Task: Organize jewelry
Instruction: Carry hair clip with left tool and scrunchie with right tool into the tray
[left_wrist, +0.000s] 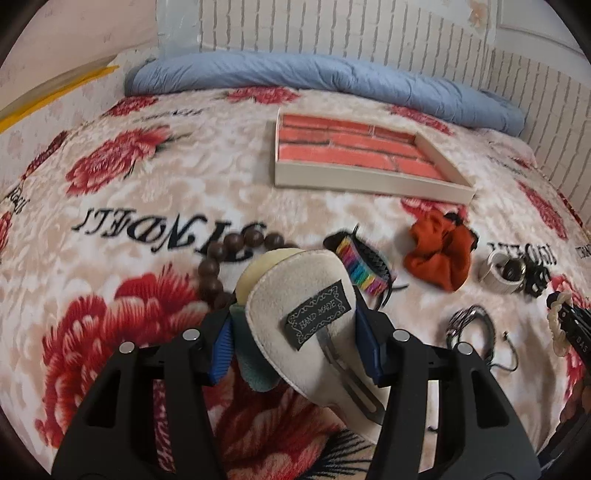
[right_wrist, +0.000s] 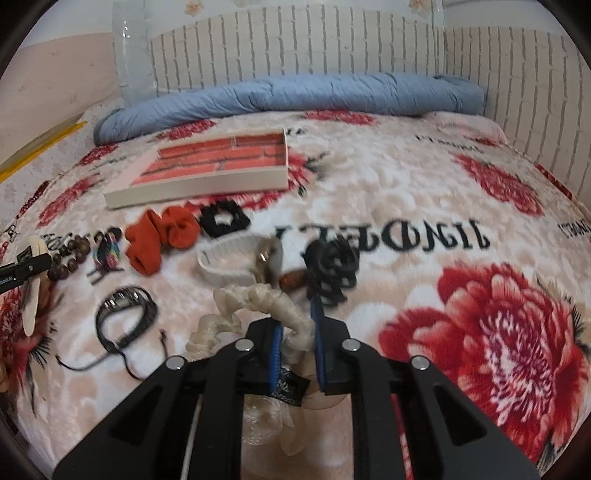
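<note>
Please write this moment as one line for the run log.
left gripper: shut on beige felt hair clip | right gripper: shut on cream twisted scrunchie | brick-lined shallow tray: holds nothing visible

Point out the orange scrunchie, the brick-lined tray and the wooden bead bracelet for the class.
orange scrunchie (left_wrist: 439, 254): left wrist view, on its bunched fabric.
brick-lined tray (left_wrist: 369, 179): left wrist view, on its near wall.
wooden bead bracelet (left_wrist: 210, 271): left wrist view, on a bead of its left curve.

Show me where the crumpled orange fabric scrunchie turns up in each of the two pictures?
Left wrist view: orange fabric scrunchie lies right of centre, below the shallow tray's right corner.
Right wrist view: it lies left of centre, below the tray.
Shared landmark: the shallow cream tray with brick-print lining.
</note>
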